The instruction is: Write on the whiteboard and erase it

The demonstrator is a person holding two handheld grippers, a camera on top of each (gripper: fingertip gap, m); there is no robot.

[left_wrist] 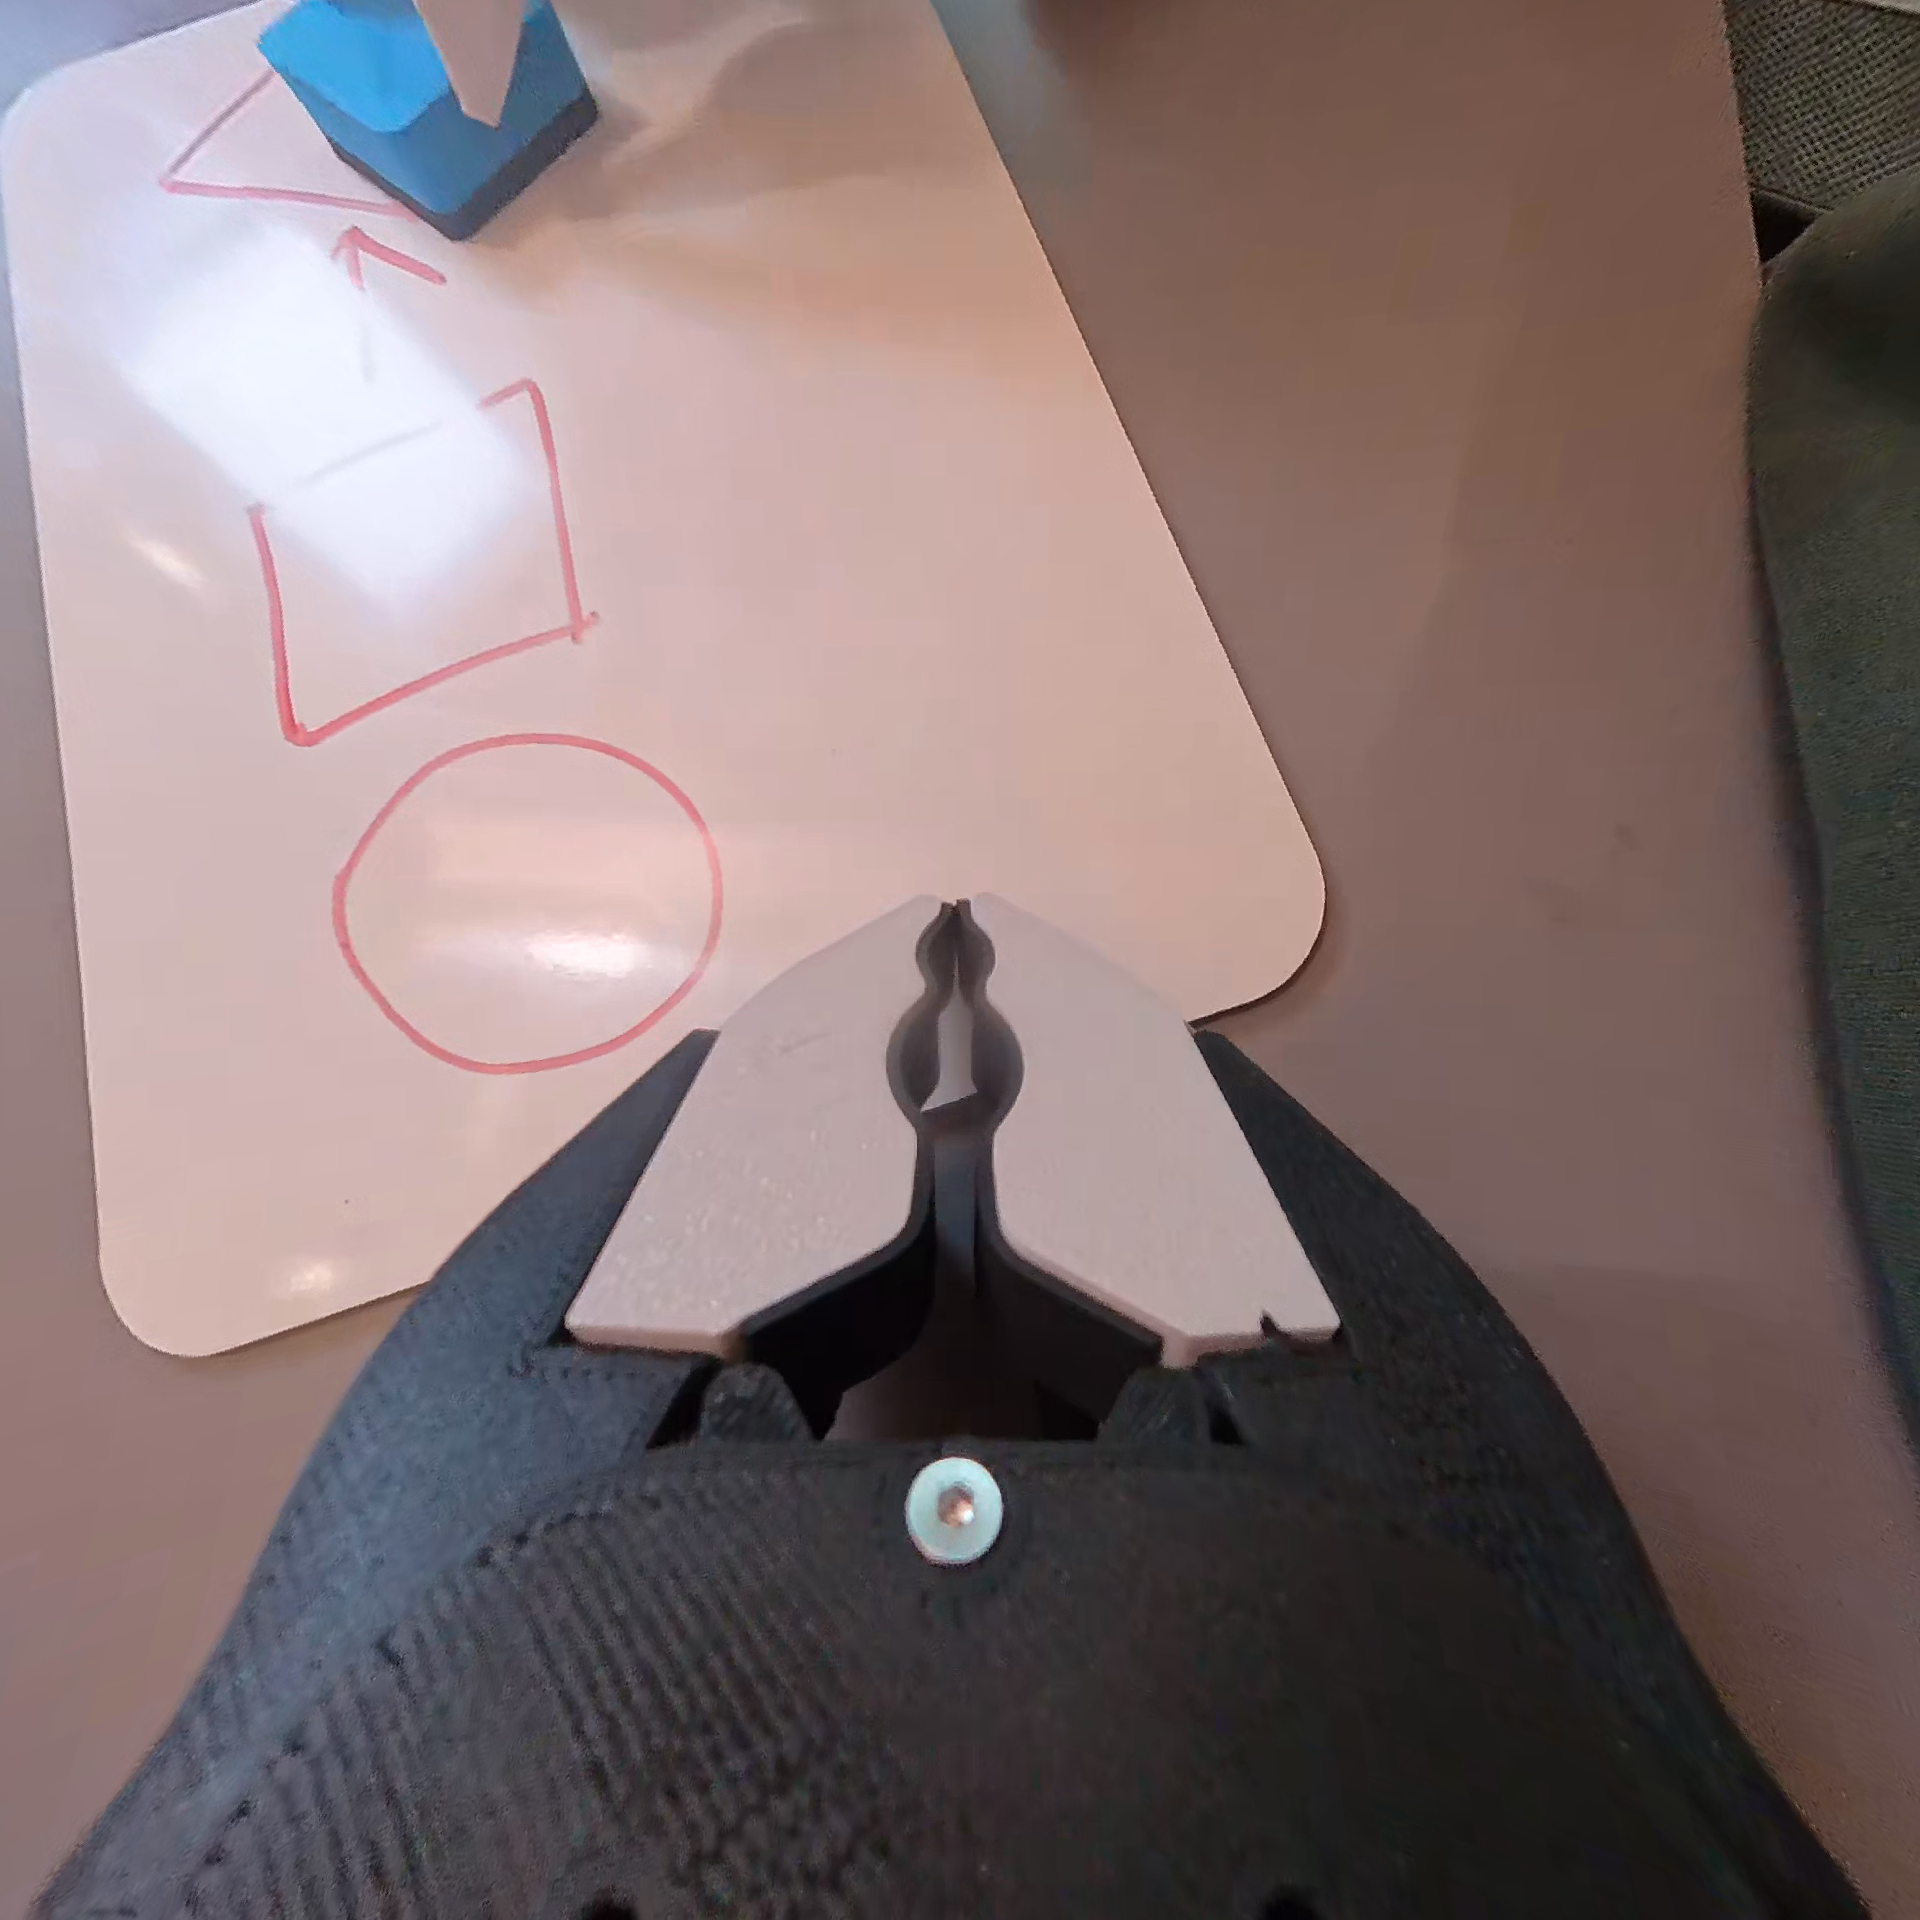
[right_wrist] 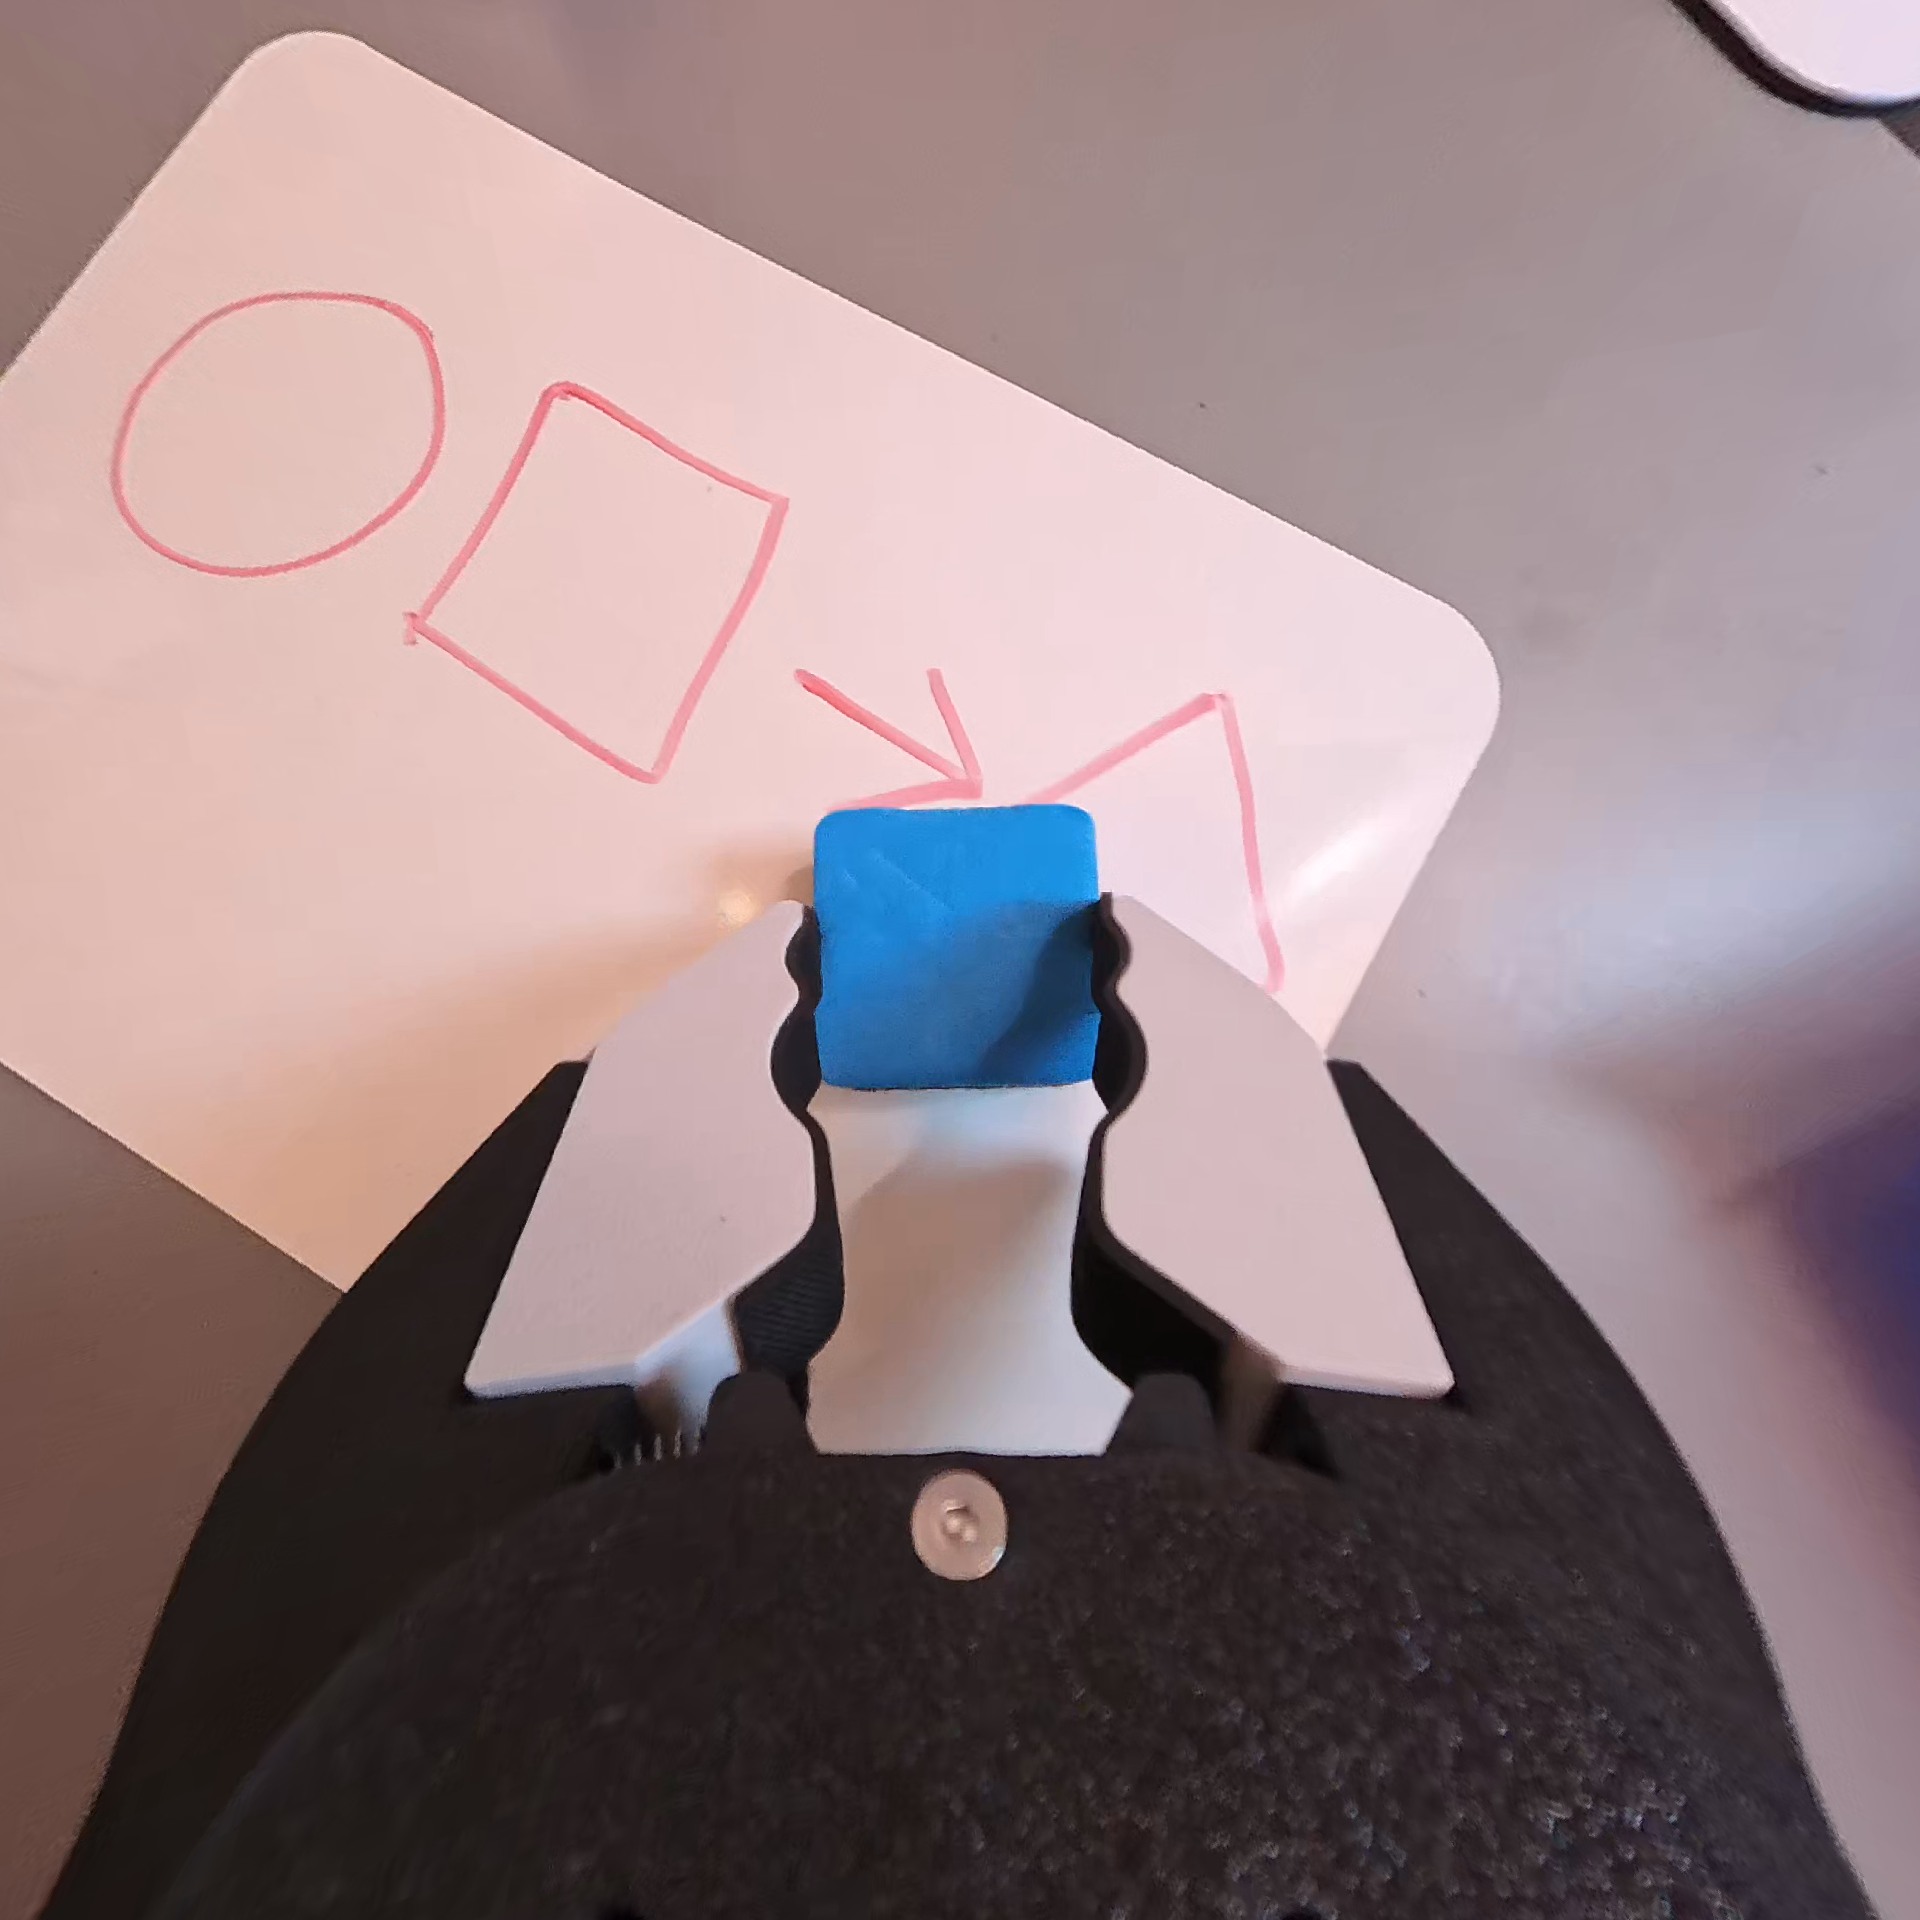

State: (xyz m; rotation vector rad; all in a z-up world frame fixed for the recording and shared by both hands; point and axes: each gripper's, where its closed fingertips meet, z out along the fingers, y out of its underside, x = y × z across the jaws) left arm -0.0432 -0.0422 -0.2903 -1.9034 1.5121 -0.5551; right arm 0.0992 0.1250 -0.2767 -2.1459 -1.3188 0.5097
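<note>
Two grippers, each with pale matte fingers set in a black, ribbed printed body. The left gripper (left_wrist: 961, 904) has its jaws together, the tips meeting and gripping nothing; the scalloped inner edges leave small rounded gaps behind the tips. It hangs over the near corner of the whiteboard (left_wrist: 831, 520), just beside a red circle (left_wrist: 528, 900). The right gripper (right_wrist: 951, 909) has its jaws clamped on the two sides of the eraser (right_wrist: 954, 945), a blue foam block with a soft, creased top and a thin dark felt base. The eraser rests on the whiteboard, over one edge of a red triangle (right_wrist: 1195, 821). The whiteboard is a thin, glossy white sheet with rounded corners, lying flat on a smooth grey-brown table (left_wrist: 1507, 520). Beyond the circle come a red square (left_wrist: 416, 582), its far side lost in glare in the left wrist view, then a red arrow (right_wrist: 904, 732) pointing at the triangle. Dark green woven fabric (left_wrist: 1839, 520) lies at the table's right edge. A white rounded object (right_wrist: 1839, 52) shows at the far corner of the right wrist view.
</note>
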